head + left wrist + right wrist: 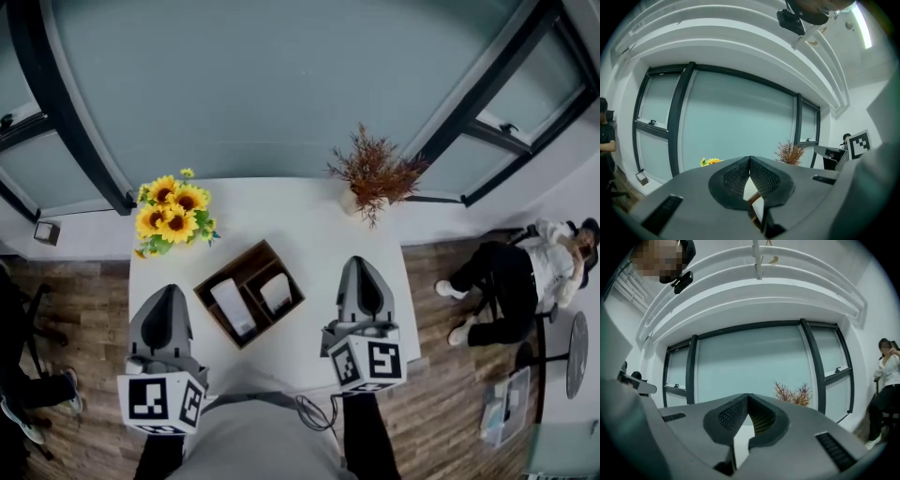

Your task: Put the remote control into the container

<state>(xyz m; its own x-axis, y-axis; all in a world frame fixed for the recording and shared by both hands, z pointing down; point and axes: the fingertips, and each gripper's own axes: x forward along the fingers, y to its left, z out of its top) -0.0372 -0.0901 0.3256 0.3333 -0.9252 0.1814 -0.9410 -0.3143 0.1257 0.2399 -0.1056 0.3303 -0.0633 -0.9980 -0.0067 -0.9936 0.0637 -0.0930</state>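
Note:
A wooden container (208,292) with compartments lies in the middle of the white table (309,234). A long white remote control (232,306) lies in its left compartment, and a smaller white object (276,292) in the right one. My left gripper (169,291) hovers at the table's front left, just left of the container, with its jaws shut and nothing between them. Over the table to the right of the container is my right gripper (361,262), also shut and empty. In both gripper views the fingertips meet: left gripper (750,159), right gripper (748,395).
A bunch of sunflowers (173,214) stands at the table's back left and a vase of dried plant (375,175) at the back right. A person (525,272) sits on a chair to the right of the table. Windows run behind the table.

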